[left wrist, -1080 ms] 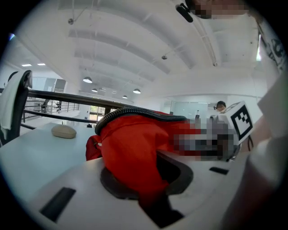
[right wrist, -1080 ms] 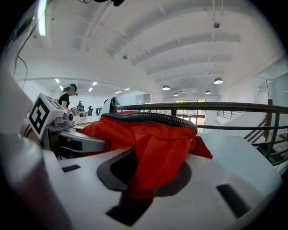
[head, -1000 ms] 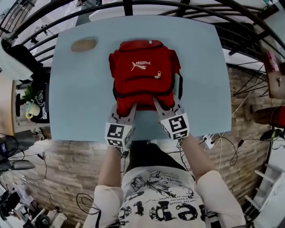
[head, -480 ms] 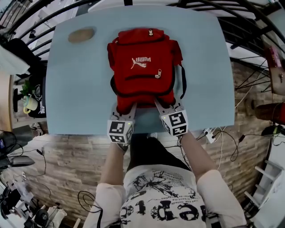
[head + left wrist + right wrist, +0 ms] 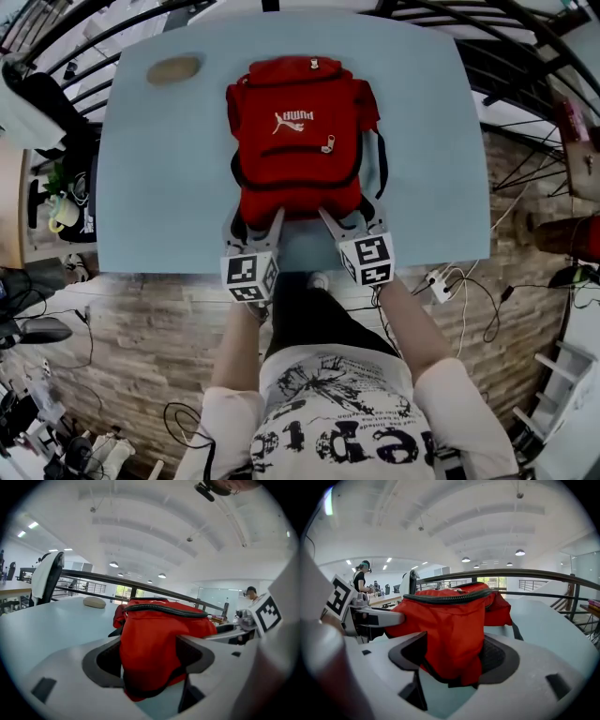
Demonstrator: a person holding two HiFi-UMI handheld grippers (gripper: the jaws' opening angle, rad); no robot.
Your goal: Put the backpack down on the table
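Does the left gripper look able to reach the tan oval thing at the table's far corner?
Probably yes. The jaws of the left gripper have just been opening around a corner of the backpack, and bare table leads to the tan oval thing.

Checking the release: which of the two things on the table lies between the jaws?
The red backpack: its near edge sits between the just-opened jaws of the left gripper and right gripper; the tan oval object lies apart.

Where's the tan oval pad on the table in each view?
Head view: tan oval pad at top left.
Left gripper view: pad left of centre, beyond the red backpack.
Right gripper view: not in it.
Shared landmark: the red backpack.
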